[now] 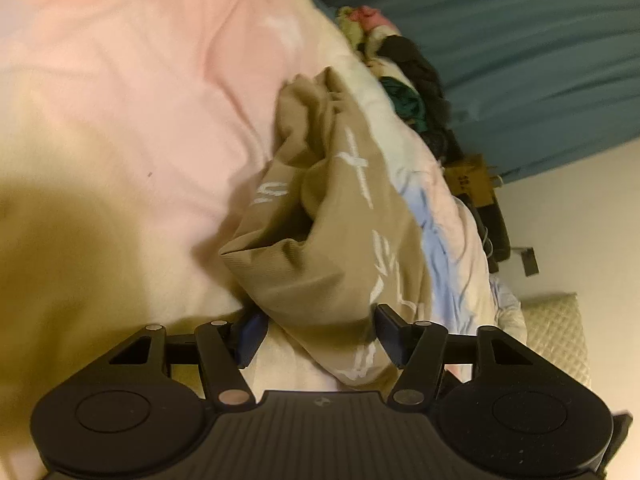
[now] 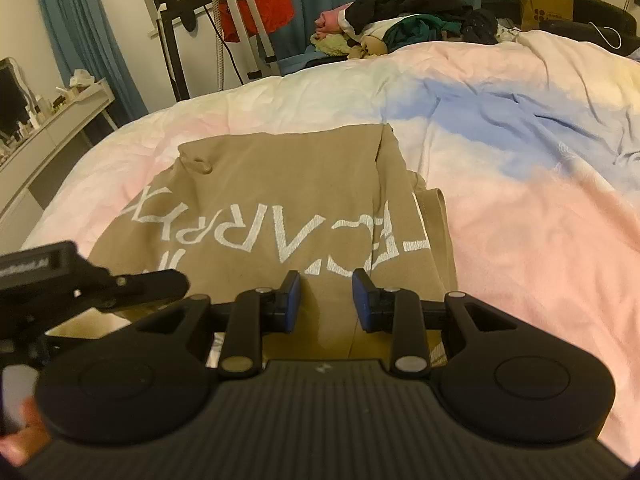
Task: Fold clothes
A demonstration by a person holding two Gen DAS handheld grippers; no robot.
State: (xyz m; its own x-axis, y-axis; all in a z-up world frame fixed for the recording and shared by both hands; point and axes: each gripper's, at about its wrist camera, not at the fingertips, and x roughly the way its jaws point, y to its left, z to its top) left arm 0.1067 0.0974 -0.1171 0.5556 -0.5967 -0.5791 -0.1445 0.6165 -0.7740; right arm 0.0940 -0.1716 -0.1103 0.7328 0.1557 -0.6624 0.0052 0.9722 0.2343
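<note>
**Tan shirt half folded on the bed**

The tan lettered shirt [image 2: 280, 208] lies on the pastel duvet [image 2: 520, 220], its right side already turned in along a straight crease. The left tongs [image 1: 320, 332] stand wide open, with a bunched tan fold lying between the jaws but not pinched. The right tongs [image 2: 326, 300] hover partly open above the near hem, holding nothing. The remaining folds look undone, and a heap of unfolded clothes [image 2: 412, 20] waits at the far edge.
</note>
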